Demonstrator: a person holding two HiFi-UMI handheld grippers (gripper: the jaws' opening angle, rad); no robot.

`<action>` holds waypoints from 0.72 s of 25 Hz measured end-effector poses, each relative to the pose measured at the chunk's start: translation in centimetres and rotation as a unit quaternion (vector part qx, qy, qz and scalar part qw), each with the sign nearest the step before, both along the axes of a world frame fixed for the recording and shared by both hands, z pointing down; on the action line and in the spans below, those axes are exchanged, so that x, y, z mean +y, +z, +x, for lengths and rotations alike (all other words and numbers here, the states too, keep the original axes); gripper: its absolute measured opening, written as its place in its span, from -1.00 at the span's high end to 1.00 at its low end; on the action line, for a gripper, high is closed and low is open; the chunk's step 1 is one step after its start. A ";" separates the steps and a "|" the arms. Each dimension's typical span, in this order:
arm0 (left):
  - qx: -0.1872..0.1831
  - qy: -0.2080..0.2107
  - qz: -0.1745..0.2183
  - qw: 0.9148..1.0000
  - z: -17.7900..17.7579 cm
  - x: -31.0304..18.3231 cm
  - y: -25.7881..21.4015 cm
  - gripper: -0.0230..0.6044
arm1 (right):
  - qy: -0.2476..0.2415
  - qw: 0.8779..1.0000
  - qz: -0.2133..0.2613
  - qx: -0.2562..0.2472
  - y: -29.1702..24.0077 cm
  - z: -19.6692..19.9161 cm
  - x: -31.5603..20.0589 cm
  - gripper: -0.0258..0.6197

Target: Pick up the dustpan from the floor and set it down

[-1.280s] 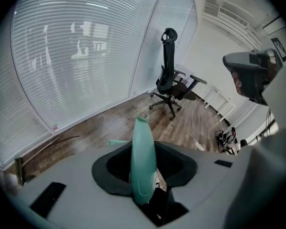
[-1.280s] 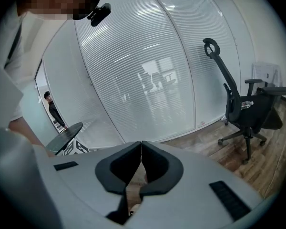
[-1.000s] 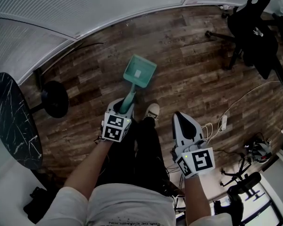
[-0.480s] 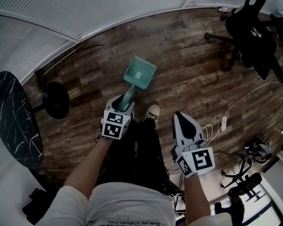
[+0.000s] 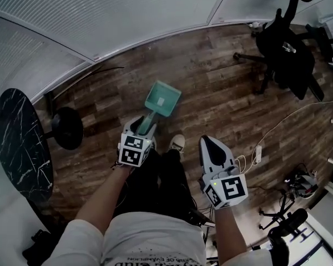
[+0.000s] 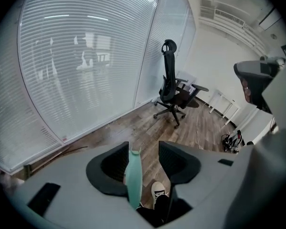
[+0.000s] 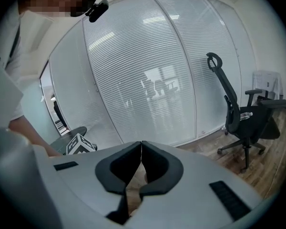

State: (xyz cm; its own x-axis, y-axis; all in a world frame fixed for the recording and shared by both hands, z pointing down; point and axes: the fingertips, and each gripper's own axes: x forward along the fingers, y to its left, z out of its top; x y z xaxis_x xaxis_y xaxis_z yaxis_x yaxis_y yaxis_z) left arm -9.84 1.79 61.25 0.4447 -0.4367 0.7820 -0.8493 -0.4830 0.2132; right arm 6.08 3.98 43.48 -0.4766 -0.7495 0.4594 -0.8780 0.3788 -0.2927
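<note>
l gripper (image 5: 141,124) had let go w/in the last sec: its jaws stood wide apart, teal handle (image 6: 133,178) loose btwn them, nearer one jaw, no squeeze. dustpan (image 5: 163,98) sat on the floor (image 5: 211,82) just ahead of the shoe (image 5: 177,143), handle angled up into that gripper. r gripper (image 5: 212,144) was closed, empty. set-down prob. done; only backing off remained.

Wood-plank floor (image 5: 211,93); on it teal dustpan (image 5: 163,98), black office chair (image 5: 283,51), round table base (image 5: 67,127).

Blk office chair (image 5: 284,53), rnd table (image 5: 16,143) (marbled top), pwr strip (image 5: 258,154)
</note>
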 end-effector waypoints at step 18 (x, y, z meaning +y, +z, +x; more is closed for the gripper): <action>0.031 0.000 0.086 0.996 0.3 0.4 -20.3 0.80 | -0.033 0.998 0.048 0.010 -9.3 0.8 -1.0 0.84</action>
